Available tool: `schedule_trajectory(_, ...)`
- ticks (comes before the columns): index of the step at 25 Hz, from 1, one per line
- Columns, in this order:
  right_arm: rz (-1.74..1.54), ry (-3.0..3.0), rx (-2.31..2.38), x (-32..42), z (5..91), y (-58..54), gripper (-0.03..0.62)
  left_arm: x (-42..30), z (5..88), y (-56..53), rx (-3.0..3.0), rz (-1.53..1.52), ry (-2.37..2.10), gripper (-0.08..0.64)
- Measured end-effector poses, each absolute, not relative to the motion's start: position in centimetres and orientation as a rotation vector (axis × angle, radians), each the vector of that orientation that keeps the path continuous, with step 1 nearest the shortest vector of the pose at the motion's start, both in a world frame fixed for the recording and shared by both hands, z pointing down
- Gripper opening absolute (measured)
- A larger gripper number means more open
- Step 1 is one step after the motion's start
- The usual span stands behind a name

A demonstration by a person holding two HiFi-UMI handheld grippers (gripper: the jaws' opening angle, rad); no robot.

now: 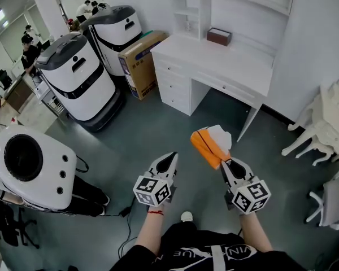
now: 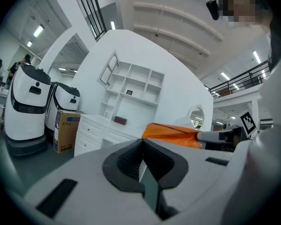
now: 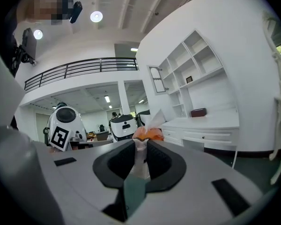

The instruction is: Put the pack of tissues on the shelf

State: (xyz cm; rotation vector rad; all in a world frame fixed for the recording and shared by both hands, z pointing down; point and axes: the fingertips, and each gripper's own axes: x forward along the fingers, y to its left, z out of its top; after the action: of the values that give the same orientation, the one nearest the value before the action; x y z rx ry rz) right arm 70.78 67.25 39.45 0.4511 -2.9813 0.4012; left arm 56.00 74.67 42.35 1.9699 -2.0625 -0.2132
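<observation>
The pack of tissues (image 1: 209, 144) is orange with a white tissue sticking out of its top. It hangs in the air over the grey floor, and my right gripper (image 1: 225, 163) is shut on its near end. In the right gripper view the pack (image 3: 150, 133) sits right at the fingertips. My left gripper (image 1: 171, 157) floats beside it to the left, shut and empty, and from there the pack (image 2: 171, 129) shows off to the right. The white shelf unit (image 1: 193, 9) stands ahead on a white desk (image 1: 226, 66).
A brown box (image 1: 219, 36) sits on the desk below the shelves. Two white service robots (image 1: 79, 78) and a cardboard box (image 1: 141, 61) stand left of the desk. A round white machine (image 1: 31, 165) is near left, and white chairs (image 1: 322, 129) are at the right.
</observation>
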Motion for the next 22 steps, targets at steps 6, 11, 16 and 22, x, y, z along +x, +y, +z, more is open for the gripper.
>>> schedule_trajectory(6,0.429,-2.99,0.422,65.4,39.9,65.6,0.049,50.3,43.1,73.2,1.94,-0.22,-2.084,0.003)
schedule_trajectory(11,0.438,-3.003,0.362,62.5,39.8,64.0,0.049,47.2,43.3,71.3,1.926,-0.242,-2.09,0.003)
schedule_trajectory(16,0.419,-3.022,0.318,57.8,39.6,60.7,0.049,43.5,43.1,68.2,1.924,-0.255,-2.106,0.003)
schedule_trajectory(22,0.421,-3.038,0.261,51.5,39.6,56.0,0.049,37.9,42.6,63.8,1.914,-0.24,-2.136,0.003)
